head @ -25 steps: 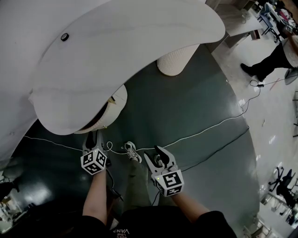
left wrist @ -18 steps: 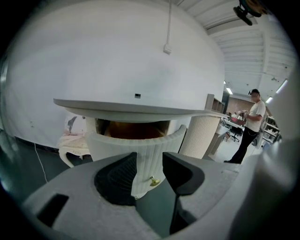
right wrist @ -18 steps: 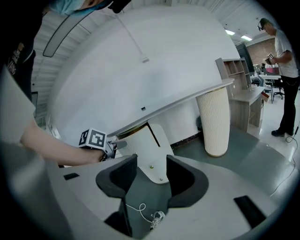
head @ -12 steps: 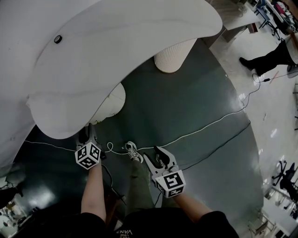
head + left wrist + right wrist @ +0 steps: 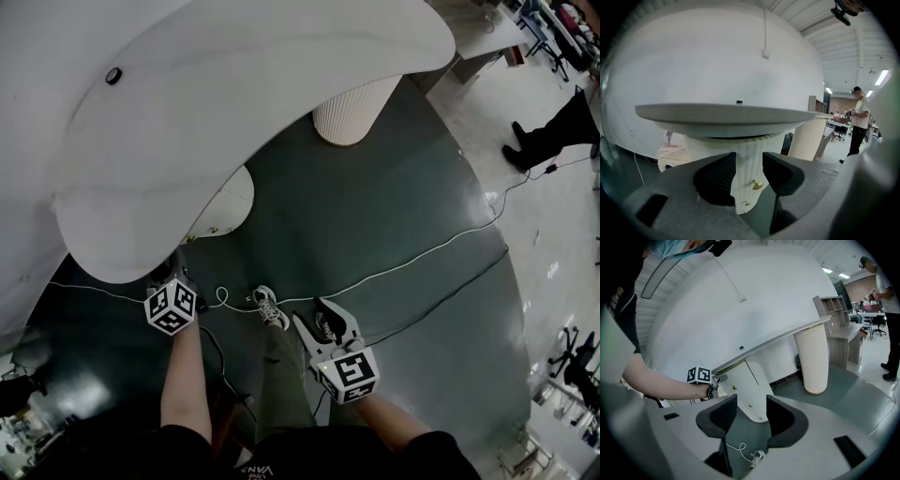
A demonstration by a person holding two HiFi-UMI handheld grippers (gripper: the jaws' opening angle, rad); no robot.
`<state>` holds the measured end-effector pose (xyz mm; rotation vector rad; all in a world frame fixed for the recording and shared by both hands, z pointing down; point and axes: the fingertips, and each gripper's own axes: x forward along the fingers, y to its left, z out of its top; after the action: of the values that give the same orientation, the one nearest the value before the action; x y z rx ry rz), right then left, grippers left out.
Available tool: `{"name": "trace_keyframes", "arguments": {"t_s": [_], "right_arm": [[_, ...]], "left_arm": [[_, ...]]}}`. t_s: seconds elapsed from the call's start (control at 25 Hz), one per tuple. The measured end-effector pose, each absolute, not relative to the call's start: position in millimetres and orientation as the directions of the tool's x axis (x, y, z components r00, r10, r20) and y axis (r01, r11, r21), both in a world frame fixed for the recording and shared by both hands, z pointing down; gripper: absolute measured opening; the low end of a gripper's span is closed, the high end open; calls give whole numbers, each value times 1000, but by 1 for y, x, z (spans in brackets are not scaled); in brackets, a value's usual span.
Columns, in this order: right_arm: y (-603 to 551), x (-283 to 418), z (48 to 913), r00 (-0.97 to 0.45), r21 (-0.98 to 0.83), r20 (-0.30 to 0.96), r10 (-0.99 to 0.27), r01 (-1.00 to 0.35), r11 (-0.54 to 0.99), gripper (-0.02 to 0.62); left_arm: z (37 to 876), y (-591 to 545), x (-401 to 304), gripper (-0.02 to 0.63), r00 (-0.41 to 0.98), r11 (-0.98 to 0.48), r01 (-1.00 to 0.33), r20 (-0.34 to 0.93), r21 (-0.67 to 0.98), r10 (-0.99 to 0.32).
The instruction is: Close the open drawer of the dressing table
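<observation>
Facing the ribbed drawer front point(image 5: 750, 143), left tongs point(image 5: 749, 159) gape empty, right tongs point(image 5: 751, 401) likewise; any gap wants a square, level push.

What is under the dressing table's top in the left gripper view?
A ribbed white drawer unit with brass knobs, and a fluted leg to its right. The top covers the drawer's inside.

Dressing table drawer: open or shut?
Shut, or nearly: in the left gripper view the drawer front sits tucked under the tabletop, only a thin dark seam, no interior showing.
</observation>
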<state>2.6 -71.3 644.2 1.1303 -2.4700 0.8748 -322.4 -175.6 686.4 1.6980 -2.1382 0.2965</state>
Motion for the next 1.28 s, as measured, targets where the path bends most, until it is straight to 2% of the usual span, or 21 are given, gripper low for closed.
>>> {"name": "trace_keyframes", "arguments": {"t_s": [0.6, 0.96, 1.28], "right_arm": [[-90, -3, 649, -670, -398, 480, -566, -742, 540, 198], [-88, 3, 646, -670, -393, 482, -565, -741, 544, 198], [-84, 2, 645, -673, -386, 484, -559, -737, 555, 198]], "left_arm": [[691, -186, -329, 178, -228, 223, -973, 422, -61, -878], [692, -188, -324, 210, -226, 213, -974, 443, -80, -867], [692, -190, -326, 210, -227, 207, -974, 445, -92, -866]]}}
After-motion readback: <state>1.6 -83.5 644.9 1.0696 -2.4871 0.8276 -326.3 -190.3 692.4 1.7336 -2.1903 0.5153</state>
